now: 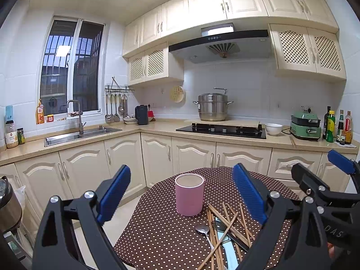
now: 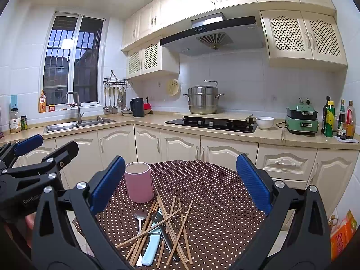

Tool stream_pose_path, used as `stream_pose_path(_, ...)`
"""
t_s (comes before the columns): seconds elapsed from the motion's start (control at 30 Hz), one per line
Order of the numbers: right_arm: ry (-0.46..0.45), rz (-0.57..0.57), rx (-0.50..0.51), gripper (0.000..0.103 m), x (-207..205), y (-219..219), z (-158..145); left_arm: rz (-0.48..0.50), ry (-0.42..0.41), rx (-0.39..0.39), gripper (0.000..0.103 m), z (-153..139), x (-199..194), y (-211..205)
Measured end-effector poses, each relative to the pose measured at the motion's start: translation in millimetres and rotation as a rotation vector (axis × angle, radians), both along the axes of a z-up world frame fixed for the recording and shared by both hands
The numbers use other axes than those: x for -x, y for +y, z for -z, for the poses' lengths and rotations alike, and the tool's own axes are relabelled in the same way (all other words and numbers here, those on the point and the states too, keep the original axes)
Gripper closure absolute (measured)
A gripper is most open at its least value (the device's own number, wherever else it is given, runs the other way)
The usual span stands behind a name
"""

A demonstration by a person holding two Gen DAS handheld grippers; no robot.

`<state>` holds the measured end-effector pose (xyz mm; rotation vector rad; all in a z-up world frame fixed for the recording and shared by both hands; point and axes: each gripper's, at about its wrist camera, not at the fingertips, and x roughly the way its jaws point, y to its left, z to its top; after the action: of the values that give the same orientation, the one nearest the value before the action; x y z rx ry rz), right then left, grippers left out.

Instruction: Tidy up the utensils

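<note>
A pink cylindrical cup (image 1: 189,195) (image 2: 139,182) stands upright and looks empty on the round table with a brown polka-dot cloth (image 1: 157,231) (image 2: 216,198). Just in front of it lies a crossed heap of several wooden chopsticks (image 1: 227,227) (image 2: 171,222), a metal spoon (image 1: 203,230) (image 2: 140,219), and a pale blue-handled utensil (image 1: 229,253) (image 2: 151,246) with a dark-handled one beside it. My left gripper (image 1: 182,195) hangs open above the table, nothing between its blue pads. My right gripper (image 2: 181,185) is open too, over the heap, holding nothing.
Cream cabinets line the far walls under a counter with a sink (image 1: 74,136), a steel steamer pot (image 2: 203,100) on the hob, a white bowl (image 2: 265,122), a green cooker (image 2: 302,118) and bottles (image 2: 337,119). A dark appliance (image 1: 7,204) stands at the left; orange packaging (image 2: 343,234) at the right.
</note>
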<state>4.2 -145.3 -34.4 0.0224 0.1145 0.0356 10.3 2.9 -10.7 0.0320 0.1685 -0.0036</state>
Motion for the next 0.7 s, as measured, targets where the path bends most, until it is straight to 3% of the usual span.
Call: stream_pose_path(0.7,0.014,0.001,-0.013,0.006,2.5,-5.6,-8.6,-0.001,0.001,-0.005,0.012,-4.4,3.8,-3.0)
